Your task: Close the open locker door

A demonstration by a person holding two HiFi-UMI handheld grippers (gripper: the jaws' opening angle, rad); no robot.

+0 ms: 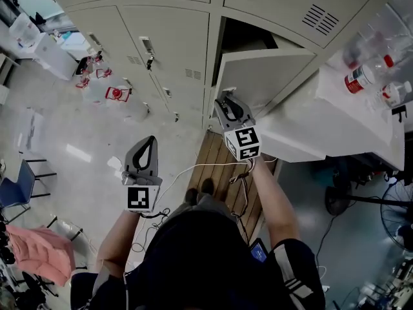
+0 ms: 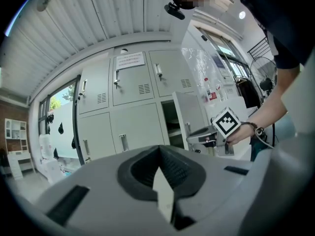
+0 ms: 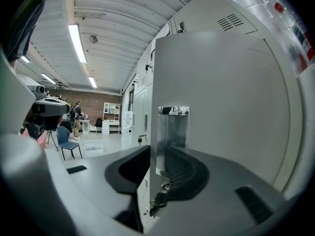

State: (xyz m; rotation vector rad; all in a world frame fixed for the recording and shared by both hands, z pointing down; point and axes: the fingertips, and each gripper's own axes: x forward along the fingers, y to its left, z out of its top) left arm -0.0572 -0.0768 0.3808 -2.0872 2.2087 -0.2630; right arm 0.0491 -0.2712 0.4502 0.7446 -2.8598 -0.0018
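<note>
Now | right gripper (image 1: pixel 226 99): jaws narrow, clamped on the free edge of the pale grey metal locker door (image 1: pixel 271 76), by its shiny handle plate (image 3: pixel 172 127) | door swung out from the grey locker bank (image 1: pixel 161 37) | left gripper (image 1: pixel 151 138): jaws together, empty, well apart from the lockers.

You have nothing legible here: the paper notice (image 2: pixel 129 59) on the far upper locker door (image 2: pixel 133 77) is too blurred, the red bottle label (image 1: pixel 353 82) at right too small.
</note>
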